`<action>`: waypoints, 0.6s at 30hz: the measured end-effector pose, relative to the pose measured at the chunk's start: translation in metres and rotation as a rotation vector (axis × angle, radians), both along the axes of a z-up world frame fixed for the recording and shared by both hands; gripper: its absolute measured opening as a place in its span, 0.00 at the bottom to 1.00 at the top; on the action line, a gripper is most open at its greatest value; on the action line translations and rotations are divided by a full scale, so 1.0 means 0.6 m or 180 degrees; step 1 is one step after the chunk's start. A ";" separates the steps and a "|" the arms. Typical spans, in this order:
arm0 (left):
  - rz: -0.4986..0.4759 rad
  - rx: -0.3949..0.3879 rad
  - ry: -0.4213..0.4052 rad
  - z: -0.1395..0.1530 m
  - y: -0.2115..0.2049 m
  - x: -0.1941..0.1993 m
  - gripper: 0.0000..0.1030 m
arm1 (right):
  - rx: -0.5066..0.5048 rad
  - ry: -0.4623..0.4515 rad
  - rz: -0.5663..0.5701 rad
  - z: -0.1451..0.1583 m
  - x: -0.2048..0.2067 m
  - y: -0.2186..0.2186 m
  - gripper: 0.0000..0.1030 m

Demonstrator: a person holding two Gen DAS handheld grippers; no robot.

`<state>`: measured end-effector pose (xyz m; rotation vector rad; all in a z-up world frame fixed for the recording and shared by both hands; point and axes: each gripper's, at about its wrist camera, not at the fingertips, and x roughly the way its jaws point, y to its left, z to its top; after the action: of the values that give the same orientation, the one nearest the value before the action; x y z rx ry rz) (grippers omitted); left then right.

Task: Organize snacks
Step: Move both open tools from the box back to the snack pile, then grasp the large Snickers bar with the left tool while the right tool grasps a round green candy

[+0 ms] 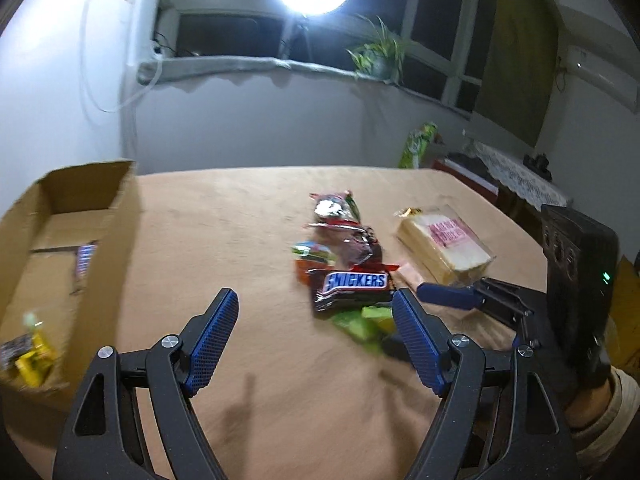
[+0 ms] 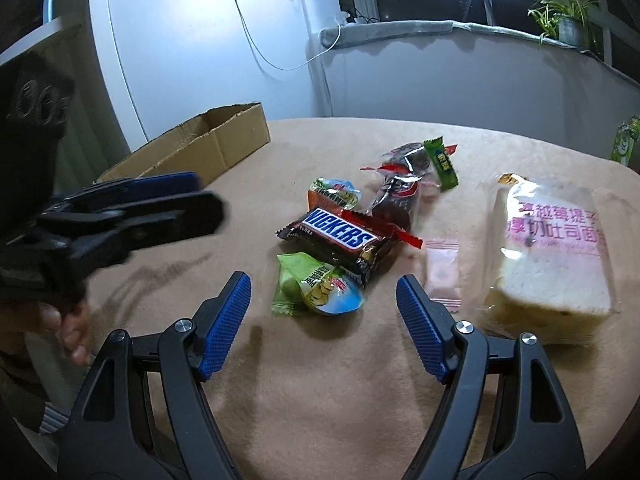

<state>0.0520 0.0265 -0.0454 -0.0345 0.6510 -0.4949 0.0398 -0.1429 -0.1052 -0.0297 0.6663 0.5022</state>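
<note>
Both tools hang over the tan-covered desk (image 2: 320,380) with nothing in them. The right hand-held gripper (image 2: 324,300) has its blue pads spread apart, and the green snack packet (image 2: 316,288) lies on the cloth directly ahead, just past the fingertips and roughly centred in the gap. Touching its far edge is the Snickers bar (image 2: 340,238), whose long axis runs slantwise across the right gripper's line, from near-left to far-right. A small pink sachet (image 2: 442,276) lies just beyond the right-hand pad, with the bag of sliced toast bread (image 2: 556,256) further to that side.

The left hand-held gripper (image 1: 316,320) is likewise parted and empty. From its camera the pile sits ahead and off to its right, the Snickers bar (image 1: 354,284) near its right pad rather than between the two. The cardboard box (image 1: 60,216), already holding a few packets, stands to its left.

I'd judge the right tool better placed: it is square on to the green packet, while the left would need to swing across first, though it is nearer the box.
</note>
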 end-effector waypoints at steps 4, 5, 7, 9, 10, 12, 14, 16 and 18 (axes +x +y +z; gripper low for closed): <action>-0.0063 0.0008 0.0115 -0.009 -0.021 0.019 0.77 | 0.0049 0.0026 0.0013 -0.004 0.008 -0.005 0.67; -0.0076 -0.0004 0.0149 -0.011 -0.025 0.023 0.77 | 0.0063 0.0035 0.0044 -0.005 0.009 -0.005 0.60; -0.0083 -0.0047 0.0231 -0.015 -0.029 0.032 0.77 | 0.0051 0.0042 0.0079 -0.007 0.013 -0.003 0.54; -0.0074 -0.0057 0.0302 -0.020 -0.034 0.044 0.77 | 0.0020 0.0046 0.0101 -0.010 0.014 0.000 0.47; -0.0071 -0.0054 0.0340 -0.023 -0.039 0.049 0.77 | 0.0010 0.0043 0.0102 -0.010 0.015 0.000 0.38; -0.0091 -0.0031 0.0419 -0.029 -0.048 0.057 0.77 | -0.0012 0.0036 0.0125 -0.011 0.013 -0.001 0.32; -0.0129 0.0020 0.0490 -0.035 -0.062 0.063 0.77 | -0.0029 0.0032 0.0145 -0.011 0.010 -0.004 0.31; -0.0165 0.0075 0.0541 -0.041 -0.073 0.066 0.77 | -0.0039 0.0018 0.0150 -0.010 0.005 -0.011 0.31; -0.0162 0.0147 0.0585 -0.047 -0.084 0.070 0.77 | -0.0056 0.0003 0.0146 -0.010 -0.001 -0.022 0.30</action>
<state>0.0937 -0.0238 -0.0735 -0.0200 0.8447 -0.5294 0.0391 -0.1561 -0.1115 -0.0613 0.6721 0.5404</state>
